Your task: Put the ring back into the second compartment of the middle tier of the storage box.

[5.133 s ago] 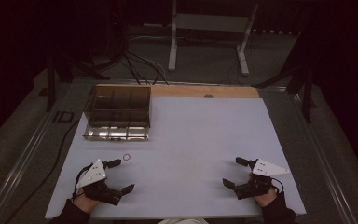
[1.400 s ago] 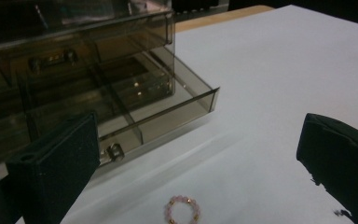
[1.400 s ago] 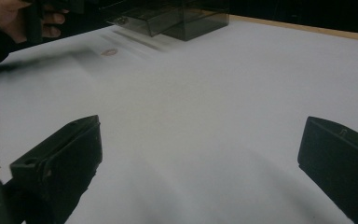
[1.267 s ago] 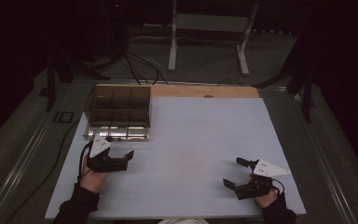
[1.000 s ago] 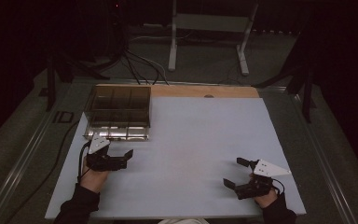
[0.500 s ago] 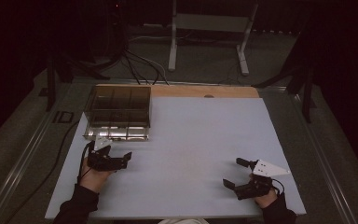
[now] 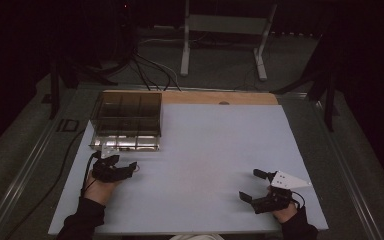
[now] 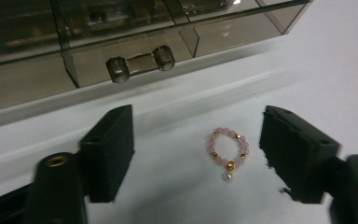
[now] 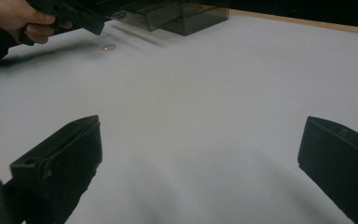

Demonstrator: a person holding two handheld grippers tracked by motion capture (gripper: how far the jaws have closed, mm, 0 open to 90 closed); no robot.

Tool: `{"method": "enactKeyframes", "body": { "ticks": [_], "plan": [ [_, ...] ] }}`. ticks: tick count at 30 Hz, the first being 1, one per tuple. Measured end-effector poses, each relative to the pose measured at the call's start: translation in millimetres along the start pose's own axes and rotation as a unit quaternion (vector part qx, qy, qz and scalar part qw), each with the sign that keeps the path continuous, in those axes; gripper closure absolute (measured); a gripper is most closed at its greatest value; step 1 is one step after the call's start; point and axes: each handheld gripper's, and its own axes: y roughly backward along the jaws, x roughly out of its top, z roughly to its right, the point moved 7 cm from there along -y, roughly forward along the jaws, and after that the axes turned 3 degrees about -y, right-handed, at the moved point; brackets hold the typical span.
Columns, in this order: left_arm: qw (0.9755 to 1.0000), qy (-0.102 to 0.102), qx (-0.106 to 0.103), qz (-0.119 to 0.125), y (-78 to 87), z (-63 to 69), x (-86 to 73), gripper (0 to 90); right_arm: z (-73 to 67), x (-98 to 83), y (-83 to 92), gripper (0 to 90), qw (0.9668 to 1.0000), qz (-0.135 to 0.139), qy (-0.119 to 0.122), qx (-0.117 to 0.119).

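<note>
A small pink-beaded ring (image 8: pixel 228 147) (gold spacers, one pearl drop) lies flat on the white tabletop (image 8: pixel 335 70).

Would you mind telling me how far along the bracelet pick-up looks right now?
Done: the left gripper is open, its fingers either side of the pink bead bracelet on the white table.
In hand: nothing; the bracelet lies flat, ungripped.
Left: closing, lifting, probably stowing in the smoked drawer box, its drawer shut. The right gripper rests open, apart.

A white mat (image 7: pixel 220 165) covers the table, leaving a wooden strip (image 7: pixel 215 97) bare at the far edge. Beyond it, a white metal stand (image 7: pixel 225 30) and black cables (image 7: pixel 145 67) sit on the grey floor.
</note>
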Motion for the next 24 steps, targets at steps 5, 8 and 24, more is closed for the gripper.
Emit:
{"method": "enactKeyframes", "body": {
  "ticks": [5, 8, 24],
  "plan": [
    [0.9999, -0.006, 0.001, -0.014, -4.1, -0.7, -3.4, 41.1, -0.5, 0.0, -0.2, 0.0, 1.0, -0.001, 0.0, 0.001],
    [0.9998, -0.014, -0.005, -0.016, -6.8, 1.8, -3.9, 47.7, -0.1, -1.0, -0.5, 0.0, 1.0, -0.004, 0.0, 0.0],
    [0.9985, -0.041, -0.019, -0.03, -18.6, 6.1, -4.4, 73.6, 0.3, -1.3, -1.1, 0.0, 1.0, -0.006, 0.001, -0.002]
  ]
}}
